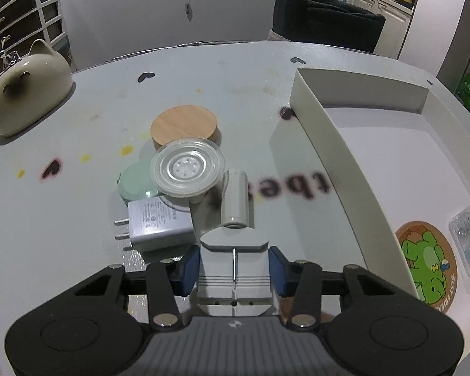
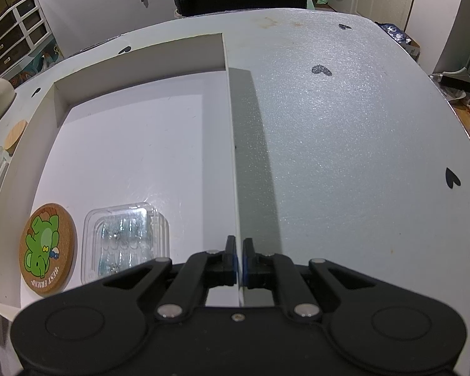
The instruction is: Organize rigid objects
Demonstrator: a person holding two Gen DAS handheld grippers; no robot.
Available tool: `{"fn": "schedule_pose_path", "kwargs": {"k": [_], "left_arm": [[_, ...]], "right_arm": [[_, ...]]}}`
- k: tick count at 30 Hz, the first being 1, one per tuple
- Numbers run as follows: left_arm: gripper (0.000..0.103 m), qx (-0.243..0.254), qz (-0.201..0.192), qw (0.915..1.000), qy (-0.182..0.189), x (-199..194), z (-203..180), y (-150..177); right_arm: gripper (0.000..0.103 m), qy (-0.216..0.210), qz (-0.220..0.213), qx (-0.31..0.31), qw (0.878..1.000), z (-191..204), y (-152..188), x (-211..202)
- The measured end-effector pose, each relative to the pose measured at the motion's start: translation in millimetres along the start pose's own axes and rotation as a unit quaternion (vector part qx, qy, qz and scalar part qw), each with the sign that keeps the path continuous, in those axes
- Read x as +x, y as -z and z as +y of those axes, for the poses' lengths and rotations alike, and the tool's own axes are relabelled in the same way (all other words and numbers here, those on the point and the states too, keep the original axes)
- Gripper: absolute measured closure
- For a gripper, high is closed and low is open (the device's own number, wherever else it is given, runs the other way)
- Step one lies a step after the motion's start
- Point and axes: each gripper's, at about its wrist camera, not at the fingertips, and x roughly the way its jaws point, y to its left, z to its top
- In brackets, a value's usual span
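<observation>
Grippers first, nearest the lenses. Left gripper point(image 1: 234, 271) has its blue pads pressed on both sides of a white blocky gadget point(image 1: 234, 261), a thin metal pin down its face; it looks gripped, though whether it's lifted off the table point(image 1: 78, 219) can't be told. Right gripper point(image 2: 239, 260) is pinched nearly closed on the right-hand wall of the white box point(image 2: 233, 156), prob. steadying it.

Just beyond the left gripper, w/ the rest of the pile: a white cylinder point(image 1: 235, 202) lying on its side, touching the gadget's far end; a grey USB charger point(image 1: 159, 219) w/ prongs pointing left; a clear round lid point(image 1: 188, 167) overlapping a pale green disc point(image 1: 134, 183); then a wooden lid point(image 1: 185, 128) just behind. Farther left, well apart, a ceramic cat-shaped jar point(image 1: 25, 100) near the table edge.

Inside the box, near end: a cork coaster point(image 2: 47, 250) w/ a green cartoon print, and a clear plastic case point(image 2: 123, 244) just beside it. Rest of the box floor is bare.

Progress, judged: early-to-mid. Two items are in the box, approx. six loose ones are left on the table, one of them now in the left gripper's hold. Next step likely needs that gadget carried right, over the box wall, and set down in the free space.
</observation>
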Motion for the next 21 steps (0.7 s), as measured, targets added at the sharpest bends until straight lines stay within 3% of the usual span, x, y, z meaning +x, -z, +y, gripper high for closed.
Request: {"fn": "schedule_pose_path", "kwargs": {"k": [12, 21], "left_arm": [[0.056, -0.042, -0.024, 0.9988, -0.001, -30.0, 0.5, 21.5], [0.056, -0.047, -0.055, 0.9973, 0.01, -60.7, -14.1, 20.2]], "right_arm": [[0.098, 0.001, 0.002, -0.007, 1.0, 1.9, -0.2, 0.7], [0.098, 0.0, 0.001, -0.007, 1.0, 2.3, -0.3, 0.6]]}}
